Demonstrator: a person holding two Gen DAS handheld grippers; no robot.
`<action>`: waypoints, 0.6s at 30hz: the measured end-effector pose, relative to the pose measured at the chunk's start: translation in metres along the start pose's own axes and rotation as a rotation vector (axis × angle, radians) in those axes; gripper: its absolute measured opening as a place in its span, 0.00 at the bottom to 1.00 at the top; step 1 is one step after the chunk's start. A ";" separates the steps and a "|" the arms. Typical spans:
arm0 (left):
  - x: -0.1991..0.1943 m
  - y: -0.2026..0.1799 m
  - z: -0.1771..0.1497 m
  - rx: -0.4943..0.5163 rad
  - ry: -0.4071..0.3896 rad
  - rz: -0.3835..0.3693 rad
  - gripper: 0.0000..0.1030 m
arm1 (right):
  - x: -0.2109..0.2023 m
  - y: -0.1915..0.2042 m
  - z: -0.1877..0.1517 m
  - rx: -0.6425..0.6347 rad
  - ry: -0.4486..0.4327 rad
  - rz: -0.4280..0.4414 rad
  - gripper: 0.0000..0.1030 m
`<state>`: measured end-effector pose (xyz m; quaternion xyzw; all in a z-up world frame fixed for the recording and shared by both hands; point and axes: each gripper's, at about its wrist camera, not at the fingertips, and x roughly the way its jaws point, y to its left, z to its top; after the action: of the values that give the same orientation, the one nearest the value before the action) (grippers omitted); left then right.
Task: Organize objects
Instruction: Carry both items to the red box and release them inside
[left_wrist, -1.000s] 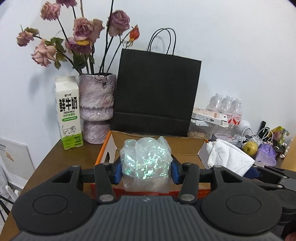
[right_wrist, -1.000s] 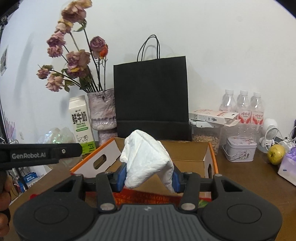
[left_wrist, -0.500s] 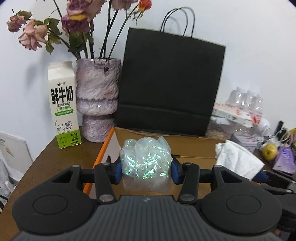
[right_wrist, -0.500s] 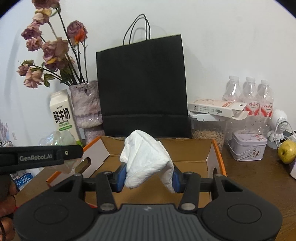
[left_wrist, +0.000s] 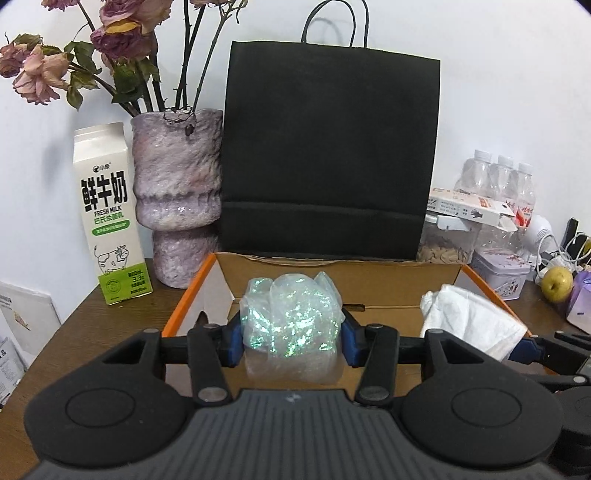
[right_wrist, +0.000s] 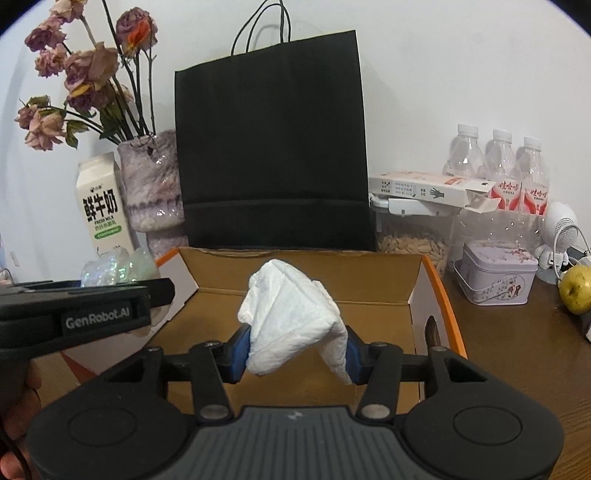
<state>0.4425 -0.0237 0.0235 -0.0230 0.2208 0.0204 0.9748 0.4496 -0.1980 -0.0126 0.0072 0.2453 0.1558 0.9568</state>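
The left gripper (left_wrist: 291, 341) fingers squeeze a shiny bag (left_wrist: 291, 328), loosening a bit. The right gripper (right_wrist: 297, 349) fingers pinch a white cloth (right_wrist: 291, 321), loosening too. Both hang over the box (right_wrist: 373, 284).

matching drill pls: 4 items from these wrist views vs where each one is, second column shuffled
1. iridescent plastic wad
2. white tissue
3. milk carton
4. yellow-green fruit

A. on the table, far right
B. between the right gripper's pads
C. left of the vase
D. between the left gripper's pads

Pairs: 1-D, 2-B, 3-C, 4-A
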 end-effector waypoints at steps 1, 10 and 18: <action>-0.001 0.000 0.000 -0.003 -0.004 0.002 0.55 | 0.001 0.000 -0.001 -0.003 0.001 -0.003 0.62; -0.015 0.005 0.007 -0.037 -0.078 0.031 1.00 | -0.004 -0.001 0.000 -0.002 -0.014 -0.012 0.99; -0.022 0.007 0.010 -0.046 -0.081 0.027 1.00 | -0.010 -0.001 0.004 0.003 -0.002 -0.020 1.00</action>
<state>0.4263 -0.0164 0.0413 -0.0416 0.1810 0.0398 0.9818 0.4433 -0.2016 -0.0043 0.0063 0.2448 0.1457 0.9585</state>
